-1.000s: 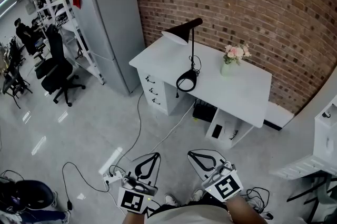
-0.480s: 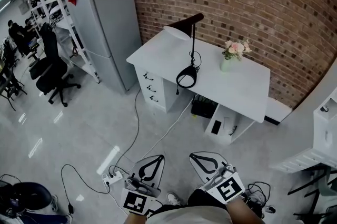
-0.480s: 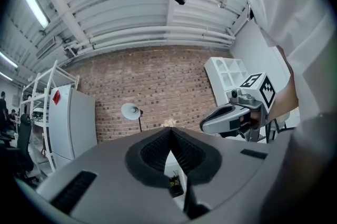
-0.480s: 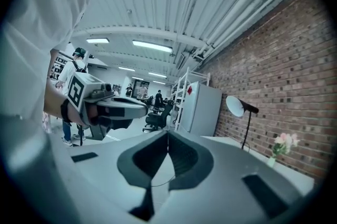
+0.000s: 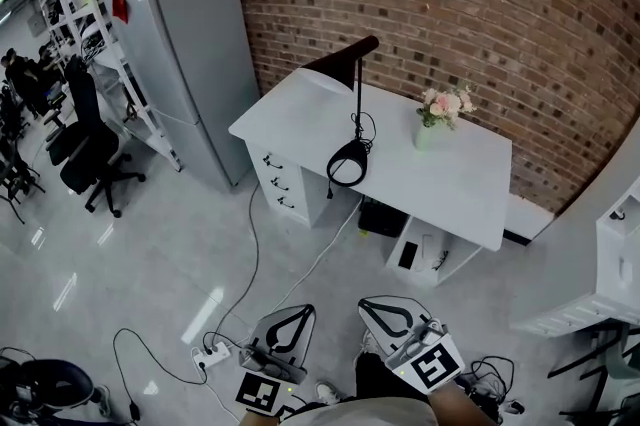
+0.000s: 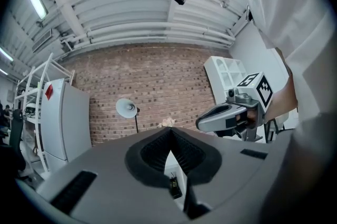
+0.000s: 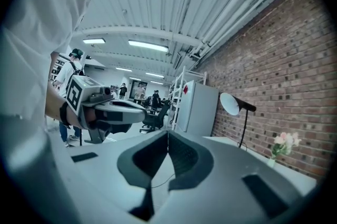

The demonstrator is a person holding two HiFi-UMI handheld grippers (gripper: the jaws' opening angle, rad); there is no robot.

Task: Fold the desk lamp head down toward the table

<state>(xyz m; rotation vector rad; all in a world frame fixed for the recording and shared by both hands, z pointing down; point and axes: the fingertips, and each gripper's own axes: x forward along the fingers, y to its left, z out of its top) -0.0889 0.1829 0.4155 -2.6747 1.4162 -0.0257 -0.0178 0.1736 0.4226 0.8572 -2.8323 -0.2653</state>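
Observation:
The black desk lamp stands upright on the white desk (image 5: 450, 189), its shade (image 5: 330, 69) raised at the desk's far left corner above a thin stem (image 5: 357, 114) and a ring base (image 5: 347, 161). My left gripper (image 5: 290, 316) and right gripper (image 5: 385, 311) are low in the head view, over the floor and well short of the desk. Both are shut with nothing in them. In the left gripper view the lamp (image 6: 126, 108) shows small beyond the closed jaw tips (image 6: 169, 131). The right gripper view has the lamp shade (image 7: 229, 103) at the right, above its closed tips (image 7: 167, 136).
A vase of pink flowers (image 5: 440, 109) stands on the desk right of the lamp. A grey refrigerator (image 5: 190, 64) and an office chair (image 5: 85, 149) are on the left. A power strip with cables (image 5: 215, 351) lies on the floor near my left gripper. White shelving (image 5: 620, 244) is at the right.
The desk and lamp have drawn nearer and shifted a little left in the head view. Both grippers have come forward and slightly down, still shut.

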